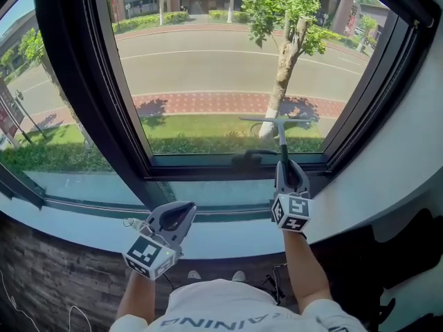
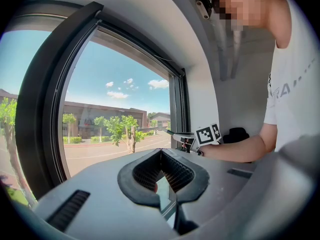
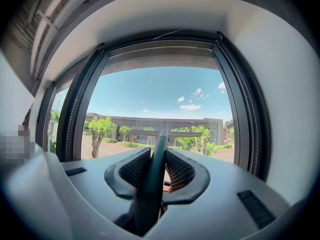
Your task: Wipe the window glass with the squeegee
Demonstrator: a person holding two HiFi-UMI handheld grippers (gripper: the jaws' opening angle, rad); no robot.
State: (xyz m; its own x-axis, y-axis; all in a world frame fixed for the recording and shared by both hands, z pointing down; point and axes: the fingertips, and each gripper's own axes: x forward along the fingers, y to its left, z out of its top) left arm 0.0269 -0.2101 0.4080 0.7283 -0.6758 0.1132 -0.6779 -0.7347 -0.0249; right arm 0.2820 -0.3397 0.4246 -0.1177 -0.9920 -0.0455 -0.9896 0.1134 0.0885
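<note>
The squeegee point(image 1: 282, 144) has a dark handle and a thin T-shaped blade point(image 1: 268, 120) that lies against the lower part of the window glass point(image 1: 208, 61). My right gripper point(image 1: 288, 175) is shut on the handle just above the bottom frame. In the right gripper view the handle point(image 3: 155, 174) runs up between the pads point(image 3: 182, 171) to the blade point(image 3: 167, 133). My left gripper point(image 1: 177, 216) hovers over the white sill, left of the right one, shut with nothing in it point(image 2: 160, 153). The left gripper view shows the right gripper point(image 2: 192, 141) and the squeegee point(image 2: 160, 130) by the glass.
A thick dark frame point(image 1: 104, 116) divides this pane from a left pane. A dark window handle point(image 1: 249, 159) sits on the bottom frame beside the squeegee. The white sill point(image 1: 228, 235) runs below, with a white wall point(image 1: 408, 151) and a black object point(image 1: 408, 254) at right.
</note>
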